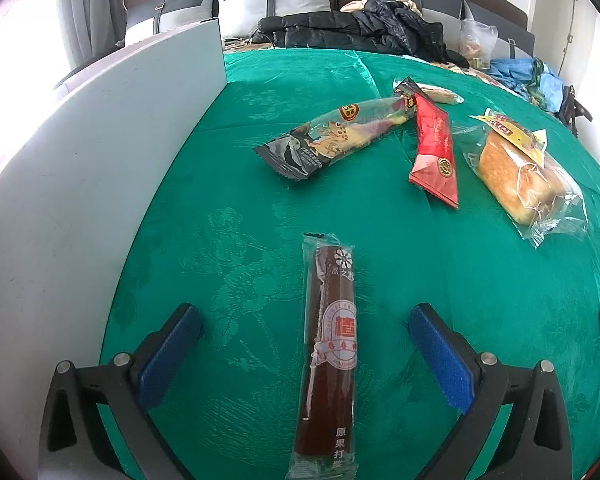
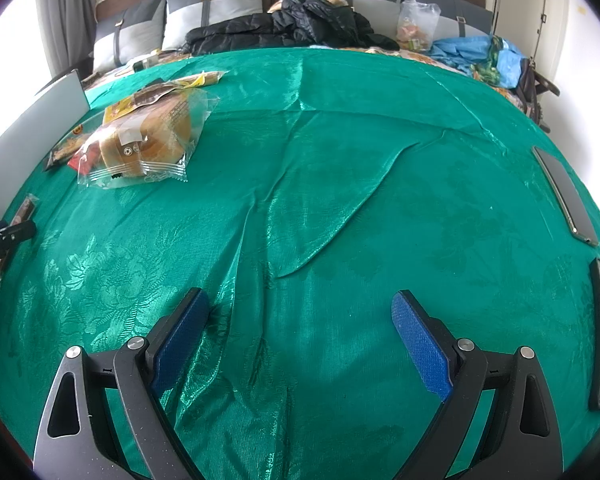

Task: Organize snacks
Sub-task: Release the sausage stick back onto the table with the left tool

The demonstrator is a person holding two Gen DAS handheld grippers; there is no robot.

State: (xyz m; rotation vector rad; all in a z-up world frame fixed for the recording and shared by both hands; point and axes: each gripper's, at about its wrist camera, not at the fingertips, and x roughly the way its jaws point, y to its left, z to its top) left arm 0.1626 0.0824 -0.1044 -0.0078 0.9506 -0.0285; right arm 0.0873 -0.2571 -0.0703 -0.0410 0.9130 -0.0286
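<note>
The left gripper [image 1: 305,340] stands wide open over the green cloth [image 1: 380,240], its blue pads [image 1: 168,356] well apart on either side of a long dark brown snack bar [image 1: 332,344] in a clear wrapper. The bar lies flat on the cloth between the pads, touching neither of them, with its length running forward along the line of the fingers and its far end reaching past the fingertips. Ahead of this gripper and a little to its right lies a black-and-clear packet with a cartoon frog [image 1: 332,136], and just beyond that a red packet [image 1: 436,148], the top ends of the two overlapping. Further right sits a wrapped bread bun [image 1: 524,176], apart from the red packet. A white panel [image 1: 80,168] stands along the cloth to the left of the gripper. The right gripper [image 2: 300,320] is also spread open, with nothing between its pads [image 2: 420,344] but rumpled cloth. The bun [image 2: 148,140] lies well ahead of it to its left, and two dark flat devices [image 2: 564,196] lie near the cloth's right edge.
</note>
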